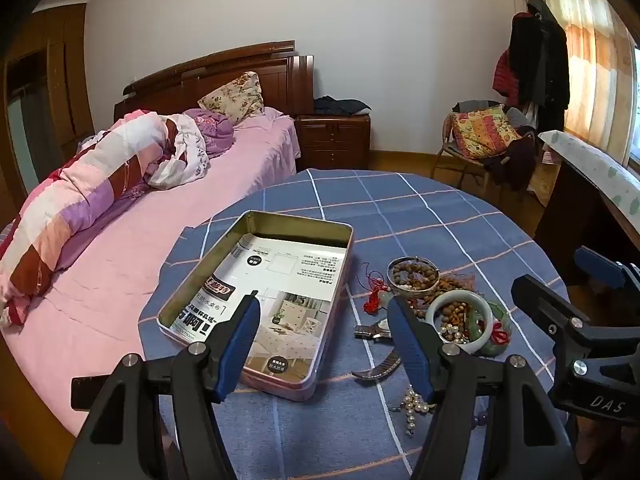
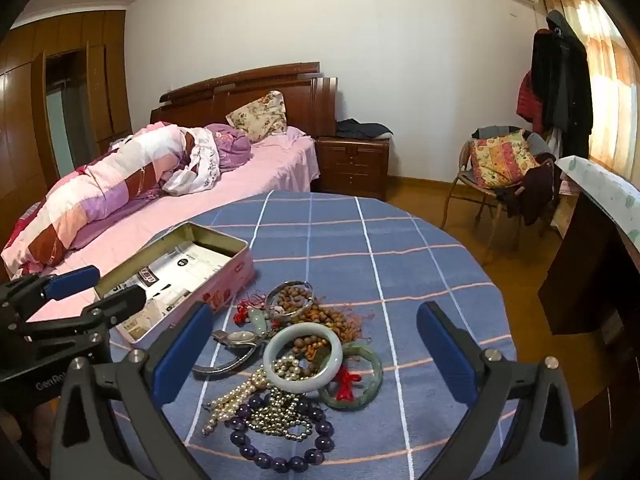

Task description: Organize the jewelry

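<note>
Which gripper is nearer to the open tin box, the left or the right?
Left. The left gripper hangs over the tin box's near end; the right gripper is beside it, above the jewelry pile.

Round tabletop (image 2: 420,280) w/ blue checked cloth carries an open tin (image 2: 224,258) lined w/ printed paper at left; just beside it, a jumbled heap: pale bangle (image 2: 276,350), green bangle (image 2: 370,358), pearl strands (image 2: 236,396), purple bead bracelet (image 2: 280,458), wristwatch (image 2: 240,338), brown beads (image 2: 320,314).

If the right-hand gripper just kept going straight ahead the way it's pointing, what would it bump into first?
Most likely the pale jade bangle on the jewelry pile, which lies right between the open right gripper fingers. Depth is hard to judge, so it might pass above it.
</note>
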Tool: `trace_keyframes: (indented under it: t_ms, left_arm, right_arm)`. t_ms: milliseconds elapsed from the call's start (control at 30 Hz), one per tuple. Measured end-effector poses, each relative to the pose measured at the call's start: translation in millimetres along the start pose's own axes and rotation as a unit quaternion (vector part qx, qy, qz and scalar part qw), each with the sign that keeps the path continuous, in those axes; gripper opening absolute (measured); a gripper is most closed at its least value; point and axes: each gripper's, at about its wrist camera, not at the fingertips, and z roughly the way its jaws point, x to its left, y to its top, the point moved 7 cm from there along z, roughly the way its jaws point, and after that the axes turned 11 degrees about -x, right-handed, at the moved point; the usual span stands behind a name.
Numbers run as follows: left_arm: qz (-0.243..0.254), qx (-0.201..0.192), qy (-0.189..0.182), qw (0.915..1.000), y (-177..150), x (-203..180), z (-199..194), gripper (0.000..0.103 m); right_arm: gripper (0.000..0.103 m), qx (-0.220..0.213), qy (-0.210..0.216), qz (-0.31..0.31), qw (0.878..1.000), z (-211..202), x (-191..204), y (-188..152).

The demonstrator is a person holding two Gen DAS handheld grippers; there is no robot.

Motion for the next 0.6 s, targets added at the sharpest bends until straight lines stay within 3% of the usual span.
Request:
trace_keyframes:
  t_ms: [600]
  left_arm:
    - [-0.002, 0.008, 0.005, 1.0000, -2.9, 3.9, 4.4, 0.066]
  right_arm:
    - [0.103, 0.009, 0.003, -0.007, 1.000, 0.4, 6.2, -4.5]
